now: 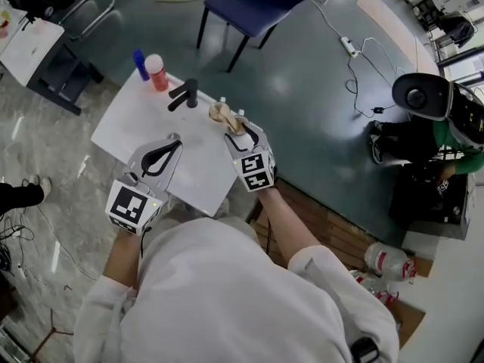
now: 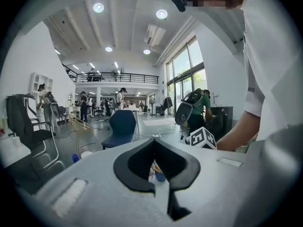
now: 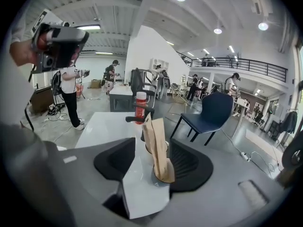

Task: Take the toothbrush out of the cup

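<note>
A small cup [image 3: 155,175] stands on the white table [image 1: 144,119] with a tall toothbrush in a brown paper wrap [image 3: 158,145] upright in it. In the right gripper view, my right gripper [image 3: 152,148] is open, one jaw on each side of the cup and wrap, the pads not pressing on them. In the head view the right gripper [image 1: 240,125] sits at the brown wrap [image 1: 236,123] near the table's right edge. My left gripper [image 1: 175,139] is shut and empty, low over the table to the left; its closed tips [image 2: 154,140] point toward the cup.
A second cup [image 3: 147,148] stands just behind the first. A black faucet-like fixture [image 1: 185,93], a red bottle with a white cap [image 1: 156,72] and a blue bottle [image 1: 140,64] stand at the table's far end. A blue chair [image 1: 257,2] is beyond it. A person [image 1: 454,127] crouches at the right.
</note>
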`<state>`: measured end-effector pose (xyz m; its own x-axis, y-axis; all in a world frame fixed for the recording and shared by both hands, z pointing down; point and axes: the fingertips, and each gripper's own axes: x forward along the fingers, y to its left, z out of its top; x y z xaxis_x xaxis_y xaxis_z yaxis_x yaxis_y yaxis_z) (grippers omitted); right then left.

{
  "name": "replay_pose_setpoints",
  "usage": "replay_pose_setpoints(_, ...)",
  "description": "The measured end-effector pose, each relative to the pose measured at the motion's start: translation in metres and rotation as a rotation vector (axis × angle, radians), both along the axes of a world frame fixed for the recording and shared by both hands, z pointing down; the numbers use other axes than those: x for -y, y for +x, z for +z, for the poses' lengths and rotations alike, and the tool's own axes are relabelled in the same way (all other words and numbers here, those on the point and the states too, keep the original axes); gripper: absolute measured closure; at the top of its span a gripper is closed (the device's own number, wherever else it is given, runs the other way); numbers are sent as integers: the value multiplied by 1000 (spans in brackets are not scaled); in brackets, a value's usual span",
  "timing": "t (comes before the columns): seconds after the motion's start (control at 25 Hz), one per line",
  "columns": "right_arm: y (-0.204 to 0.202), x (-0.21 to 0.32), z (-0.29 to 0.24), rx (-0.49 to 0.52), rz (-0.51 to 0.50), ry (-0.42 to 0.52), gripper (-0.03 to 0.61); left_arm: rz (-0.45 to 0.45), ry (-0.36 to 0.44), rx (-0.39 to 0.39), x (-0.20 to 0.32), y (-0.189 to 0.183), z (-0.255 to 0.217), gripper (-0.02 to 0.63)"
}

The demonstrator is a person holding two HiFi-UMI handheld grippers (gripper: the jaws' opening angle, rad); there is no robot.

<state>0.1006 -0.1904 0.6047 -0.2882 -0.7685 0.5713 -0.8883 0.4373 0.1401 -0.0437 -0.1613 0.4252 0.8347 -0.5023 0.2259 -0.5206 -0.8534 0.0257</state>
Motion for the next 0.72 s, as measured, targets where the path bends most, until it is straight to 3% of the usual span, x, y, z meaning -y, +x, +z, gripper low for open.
replay_pose_setpoints(0.72, 2, 45, 72, -95, -63, -121, 353, -158, -18, 68, 0, -49, 6, 607)
